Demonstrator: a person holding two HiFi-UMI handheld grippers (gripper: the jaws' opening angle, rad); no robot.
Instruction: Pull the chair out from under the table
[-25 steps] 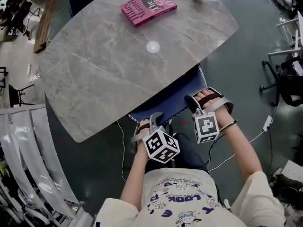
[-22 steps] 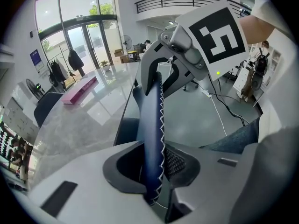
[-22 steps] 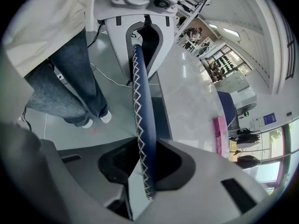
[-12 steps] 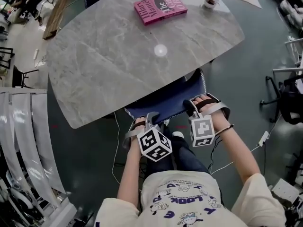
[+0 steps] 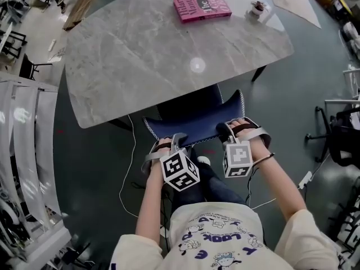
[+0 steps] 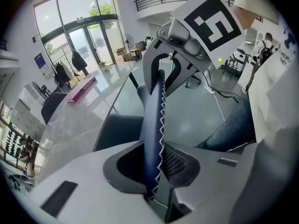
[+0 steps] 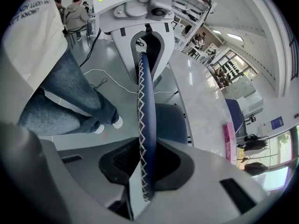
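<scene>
Pose steeply downward | left gripper [image 5: 170,142] fingers clamp chair [image 5: 191,117] | right gripper [image 5: 229,129] fingers just tightened on it

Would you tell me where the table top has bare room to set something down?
Most of the table is bare: the whole stretch from the pink book down to the near edge above the chair, and the left end. Only the far edge is taken, by the book and a small pot beside it.
</scene>
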